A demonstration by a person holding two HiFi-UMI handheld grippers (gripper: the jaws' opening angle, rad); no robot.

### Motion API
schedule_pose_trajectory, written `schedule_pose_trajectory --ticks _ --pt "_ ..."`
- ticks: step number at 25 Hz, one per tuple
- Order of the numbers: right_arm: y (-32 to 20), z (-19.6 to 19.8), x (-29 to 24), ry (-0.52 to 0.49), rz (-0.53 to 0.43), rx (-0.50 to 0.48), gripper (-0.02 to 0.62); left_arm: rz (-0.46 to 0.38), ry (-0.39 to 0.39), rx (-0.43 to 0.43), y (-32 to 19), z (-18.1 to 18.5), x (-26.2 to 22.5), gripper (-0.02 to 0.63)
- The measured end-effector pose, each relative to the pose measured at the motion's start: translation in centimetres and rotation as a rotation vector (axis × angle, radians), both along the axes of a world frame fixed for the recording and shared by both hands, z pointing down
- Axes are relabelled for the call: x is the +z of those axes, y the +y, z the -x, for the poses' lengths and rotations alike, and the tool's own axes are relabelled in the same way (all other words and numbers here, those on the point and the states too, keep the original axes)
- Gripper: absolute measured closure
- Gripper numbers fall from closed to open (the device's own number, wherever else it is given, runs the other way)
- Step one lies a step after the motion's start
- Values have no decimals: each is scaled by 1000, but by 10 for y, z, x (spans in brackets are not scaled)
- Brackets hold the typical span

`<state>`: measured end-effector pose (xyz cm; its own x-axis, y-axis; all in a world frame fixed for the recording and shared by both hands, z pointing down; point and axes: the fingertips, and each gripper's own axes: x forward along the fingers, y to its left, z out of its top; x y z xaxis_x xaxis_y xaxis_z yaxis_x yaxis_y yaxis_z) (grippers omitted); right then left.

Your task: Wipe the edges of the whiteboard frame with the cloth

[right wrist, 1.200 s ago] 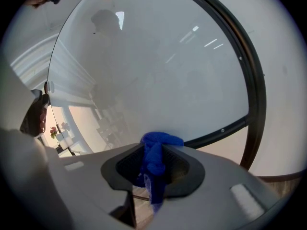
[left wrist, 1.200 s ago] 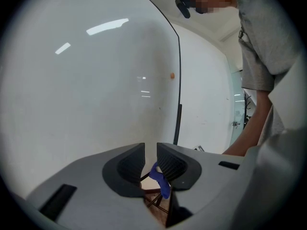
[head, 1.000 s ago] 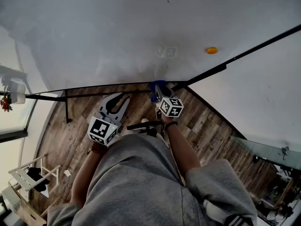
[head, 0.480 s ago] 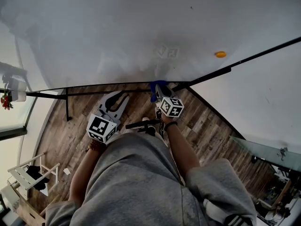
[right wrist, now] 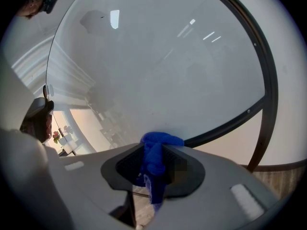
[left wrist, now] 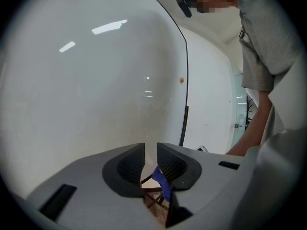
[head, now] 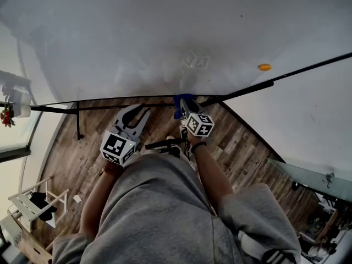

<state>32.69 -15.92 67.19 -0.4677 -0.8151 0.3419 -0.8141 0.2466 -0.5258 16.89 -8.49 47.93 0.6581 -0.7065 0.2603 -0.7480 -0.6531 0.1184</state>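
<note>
While the head view looks down, the right gripper (head: pixel 185 106), whose cube bears black-and-white square markers, presses a bunched blue cloth (head: pixel 184 99) against the black bottom edge of the whiteboard frame (head: pixel 110 108). In the left gripper view, the left gripper (left wrist: pixel 150 159) is near that frame, its jaws closed and empty. In the right gripper view, the jaws are clamped on the cloth, which touches the frame.

A wood-plank floor (head: pixel 77 158) lies below. A small orange dot (head: pixel 264 67) sits upper right. A white wooden rack (head: pixel 27 204) stands lower left.
</note>
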Motion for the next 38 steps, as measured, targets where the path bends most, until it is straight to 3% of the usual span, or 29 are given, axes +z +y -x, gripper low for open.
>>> schedule_pose_trajectory --ticks 38 --pt "2 68 1 -38 57 12 477 22 19 -3 -15 72 2 522"
